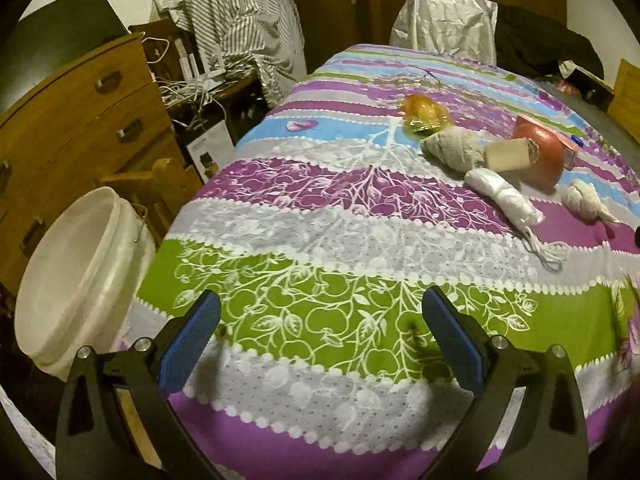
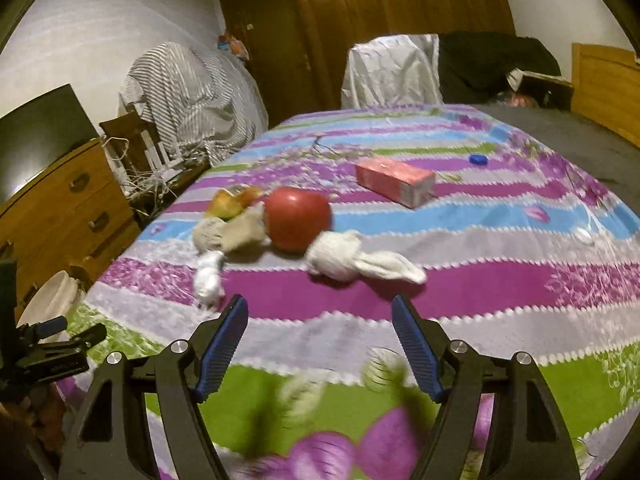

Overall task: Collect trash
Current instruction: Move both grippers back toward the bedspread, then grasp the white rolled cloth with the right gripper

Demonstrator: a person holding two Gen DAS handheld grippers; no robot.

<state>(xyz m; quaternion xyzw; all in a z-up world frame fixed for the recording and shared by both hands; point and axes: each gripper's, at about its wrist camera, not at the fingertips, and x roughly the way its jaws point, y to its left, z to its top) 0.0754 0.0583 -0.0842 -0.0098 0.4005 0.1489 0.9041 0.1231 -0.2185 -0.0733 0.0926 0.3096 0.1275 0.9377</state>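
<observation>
- The left gripper (image 1: 320, 320) has its jaws wide apart with nothing between them, over the green band of the bedspread (image 1: 304, 240) near its edge.
- The right gripper (image 2: 320, 332) is likewise spread and empty, pointing across the bed toward the litter.
- The trash lies in a loose cluster in the middle of the bed: a white paper wad (image 2: 344, 260) with a twisted tail, a greyish crumpled wad (image 2: 228, 234), a small white plastic bundle (image 2: 208, 276), a yellow-orange wrapper (image 2: 230, 204), a red round thing (image 2: 298, 218) and, farther back, a pink carton (image 2: 394, 182).
- The white paper wad is the nearest piece to the right gripper, just ahead of its fingertips and slightly right of centre, not yet between them.
- All the wads look light and soft; they should squash under the pads, so a pinch across the thick knotted body is safer than the thin tail, which could slip out.
- The carton looks stiff and light; grip it across its narrow sides.
- A white bucket (image 1: 76, 276) stands off the bed's edge beside the left gripper, probably the bin.
</observation>
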